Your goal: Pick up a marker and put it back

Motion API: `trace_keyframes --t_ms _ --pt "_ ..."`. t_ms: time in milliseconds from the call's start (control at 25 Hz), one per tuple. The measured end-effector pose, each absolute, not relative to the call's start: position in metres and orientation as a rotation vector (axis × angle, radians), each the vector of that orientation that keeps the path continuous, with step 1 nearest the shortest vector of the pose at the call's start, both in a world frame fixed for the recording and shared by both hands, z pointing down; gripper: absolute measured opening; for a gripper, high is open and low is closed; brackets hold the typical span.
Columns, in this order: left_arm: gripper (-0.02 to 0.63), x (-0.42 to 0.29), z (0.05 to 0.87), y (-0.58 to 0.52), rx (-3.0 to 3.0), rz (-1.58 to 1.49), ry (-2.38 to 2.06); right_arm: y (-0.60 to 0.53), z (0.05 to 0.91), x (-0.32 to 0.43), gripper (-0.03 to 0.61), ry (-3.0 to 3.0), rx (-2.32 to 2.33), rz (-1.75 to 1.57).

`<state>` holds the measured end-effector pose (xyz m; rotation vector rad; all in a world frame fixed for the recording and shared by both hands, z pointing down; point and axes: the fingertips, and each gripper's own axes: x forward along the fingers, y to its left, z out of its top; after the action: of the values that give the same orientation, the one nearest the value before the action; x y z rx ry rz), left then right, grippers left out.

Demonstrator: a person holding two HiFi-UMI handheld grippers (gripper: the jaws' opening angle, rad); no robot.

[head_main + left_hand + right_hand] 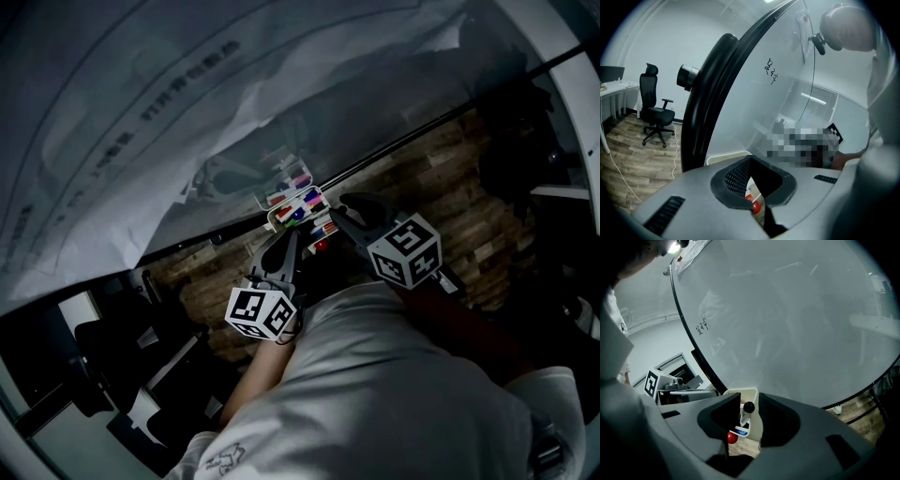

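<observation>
A white marker tray [298, 208] with several coloured markers hangs at the whiteboard's lower edge. My right gripper [339, 208] is at the tray's right end. In the right gripper view it [750, 401] stands open, and a white marker with a black cap [748, 407] stands upright in the tray [751, 393] between the jaws, with a gap on each side. A red cap [732, 437] shows lower down. My left gripper [289, 242] hangs just below the tray, and its jaws [751, 161] meet at the tips with nothing held. A red-capped marker [755, 206] shows through the gap behind them.
The whiteboard [141, 112] fills the upper left, with a small scribble [771, 70] on it. Wood floor [450, 197] lies below. A black office chair [654, 110] and a white desk [614, 89] stand off to the left. The person's grey shirt [394, 394] fills the foreground.
</observation>
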<state>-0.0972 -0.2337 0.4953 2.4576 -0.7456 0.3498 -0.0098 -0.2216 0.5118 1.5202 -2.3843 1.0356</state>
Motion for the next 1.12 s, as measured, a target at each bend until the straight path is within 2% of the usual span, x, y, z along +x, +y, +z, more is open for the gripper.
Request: trace_keyframes --t_ms 520,760,1120 --pt "0.005 -0.087 0.475 -0.214 2.477 0.306 -0.815 -0.206 0.479 0.012 0.104 -2.449 1.547 0.907" --pt "0.005 -0.079 0.456 -0.195 2.506 0.262 -0.869 -0.188 0.452 0.018 0.023 -2.547 1.484 0.801" --pt "0.005 -0.068 0.415 -0.16 2.549 0.152 -0.986 -0.157 0.407 0.033 0.011 -2.632 1.429 0.607"
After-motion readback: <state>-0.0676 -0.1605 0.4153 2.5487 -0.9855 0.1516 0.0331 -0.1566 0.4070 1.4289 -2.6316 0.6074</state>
